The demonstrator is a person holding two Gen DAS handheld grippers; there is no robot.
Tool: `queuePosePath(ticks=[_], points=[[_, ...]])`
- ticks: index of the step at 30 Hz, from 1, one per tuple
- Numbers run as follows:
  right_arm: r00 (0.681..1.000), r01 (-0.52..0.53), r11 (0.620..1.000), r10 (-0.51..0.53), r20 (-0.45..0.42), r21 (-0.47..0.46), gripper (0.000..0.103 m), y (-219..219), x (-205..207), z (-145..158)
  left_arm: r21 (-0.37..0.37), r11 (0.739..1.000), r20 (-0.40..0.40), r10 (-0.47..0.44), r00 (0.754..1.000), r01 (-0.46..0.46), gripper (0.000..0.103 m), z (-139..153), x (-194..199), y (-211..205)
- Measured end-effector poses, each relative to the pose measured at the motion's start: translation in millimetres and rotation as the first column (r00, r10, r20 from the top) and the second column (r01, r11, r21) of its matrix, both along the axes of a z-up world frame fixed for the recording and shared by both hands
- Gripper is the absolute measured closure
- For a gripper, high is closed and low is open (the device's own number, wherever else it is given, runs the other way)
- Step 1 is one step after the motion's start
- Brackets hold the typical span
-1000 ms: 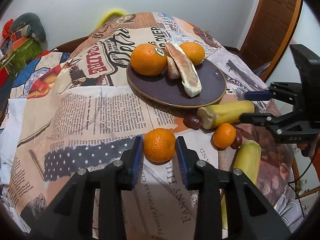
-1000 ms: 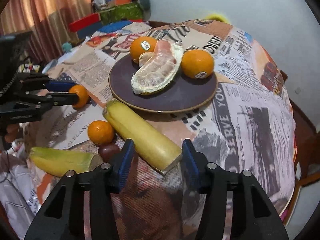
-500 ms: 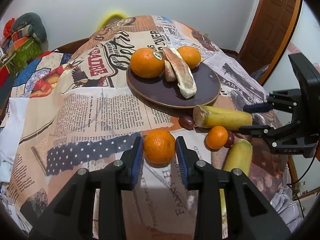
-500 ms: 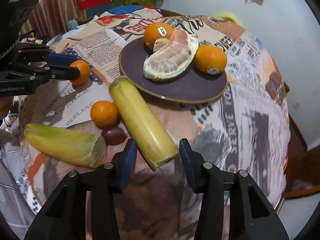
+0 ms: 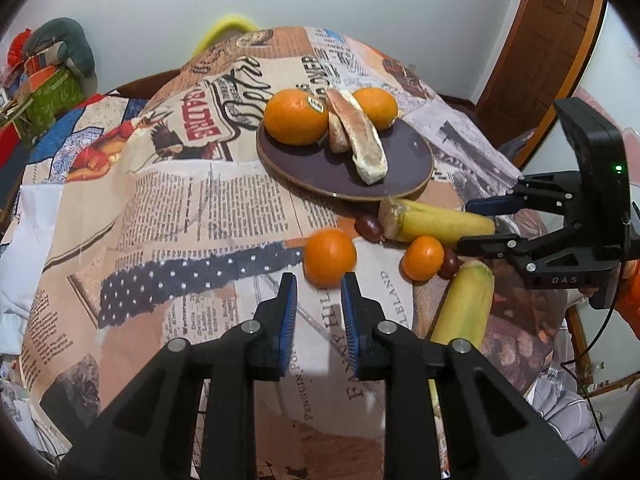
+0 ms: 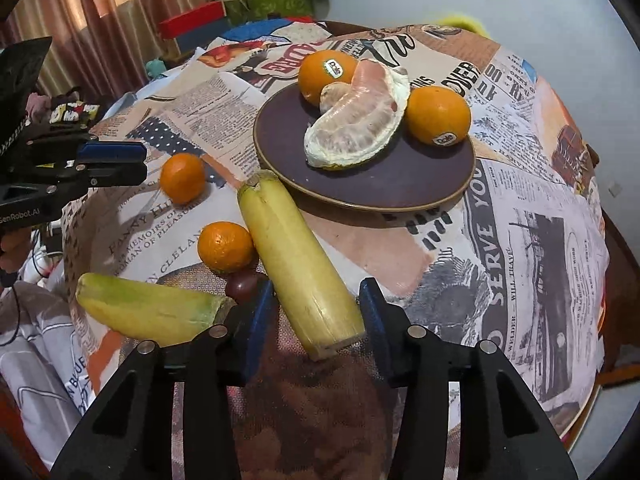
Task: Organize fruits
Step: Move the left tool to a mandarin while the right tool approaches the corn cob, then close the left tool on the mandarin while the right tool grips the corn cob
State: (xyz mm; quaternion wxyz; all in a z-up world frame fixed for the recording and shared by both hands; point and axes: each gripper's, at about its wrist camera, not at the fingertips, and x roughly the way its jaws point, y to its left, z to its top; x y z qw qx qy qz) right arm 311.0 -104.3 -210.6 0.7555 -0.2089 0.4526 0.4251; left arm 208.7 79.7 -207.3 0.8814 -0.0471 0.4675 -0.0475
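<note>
A small orange (image 5: 330, 258) (image 6: 183, 178) lies on the newsprint cloth just past the tips of my left gripper (image 5: 318, 292) (image 6: 144, 163). Those jaws are closing with nothing between them. My right gripper (image 6: 316, 292) (image 5: 466, 225) is shut on the near end of a thick yellow banana (image 6: 288, 248) (image 5: 436, 224), whose far end rests by the dark plate (image 6: 400, 184) (image 5: 400, 168). On the plate sit two stickered oranges (image 5: 296, 116) (image 5: 376, 106) and a peeled pomelo segment (image 6: 356, 120).
A tangerine (image 6: 226, 246), a dark round fruit (image 6: 244, 286) and a greenish banana (image 6: 148, 312) lie left of the held banana. The round table drops off close behind both grippers. Boxes (image 6: 256, 4) and a curtain stand beyond; a wooden door (image 5: 540, 52) is at the right.
The small orange was between the left fingers; it now lies beyond their tips and the jaws have narrowed. The right fingers have closed in on the banana's end.
</note>
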Motion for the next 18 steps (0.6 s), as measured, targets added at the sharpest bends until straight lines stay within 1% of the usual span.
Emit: queuePosePath(ticks=[1, 3, 6, 9, 11, 12, 15, 17, 18], points=[[1.000, 0.003, 1.000, -0.003, 0.012, 0.000, 0.063, -1.1, -2.1, -0.1, 0.000, 1.000, -0.005, -0.001, 1.000, 0.001, 0.077, -1.1, -0.2, 0.0], [1.000, 0.014, 1.000, -0.014, 0.028, -0.003, 0.064, -5.0, -8.3, 0.6, 0.003, 1.000, -0.006, -0.003, 1.000, 0.003, 0.070, -2.4, -1.0, -0.3], [0.997, 0.045, 0.999, -0.044, 0.061, -0.013, 0.067, -15.9, -19.3, 1.5, 0.006, 1.000, -0.007, -0.003, 1.000, 0.003, 0.069, -4.2, -0.9, -1.1], [0.991, 0.127, 0.992, -0.127, 0.043, 0.001, 0.068, -34.9, -23.6, 2.5, -0.003, 1.000, -0.014, 0.000, 1.000, 0.000, 0.069, -5.8, 0.0, -1.7], [0.981, 0.189, 0.982, -0.189, 0.035, 0.010, 0.068, -43.6, -24.7, 2.5, -0.009, 1.000, -0.017, 0.001, 1.000, -0.001, 0.069, -6.4, 0.5, -2.9], [0.971, 0.234, 0.972, -0.235, 0.034, 0.011, 0.068, -48.6, -26.2, 2.6, -0.016, 1.000, -0.019, 0.001, 1.000, -0.001, 0.069, -6.4, 0.7, -3.8], [0.947, 0.320, 0.947, -0.320, 0.031, 0.017, 0.068, -55.6, -29.3, 3.4, -0.029, 1.000, -0.018, -0.008, 1.000, 0.007, 0.069, -4.6, 1.0, -6.9], [0.946, 0.323, 0.946, -0.323, 0.035, 0.009, 0.069, -54.9, -32.7, 4.5, -0.033, 0.999, -0.011, -0.017, 1.000, 0.016, 0.067, -1.7, 1.8, -9.1], [0.951, 0.307, 0.952, -0.308, 0.035, 0.008, 0.068, -52.9, -34.8, 6.9, -0.032, 0.999, -0.008, -0.017, 1.000, 0.017, 0.061, -0.9, 3.0, -9.6]])
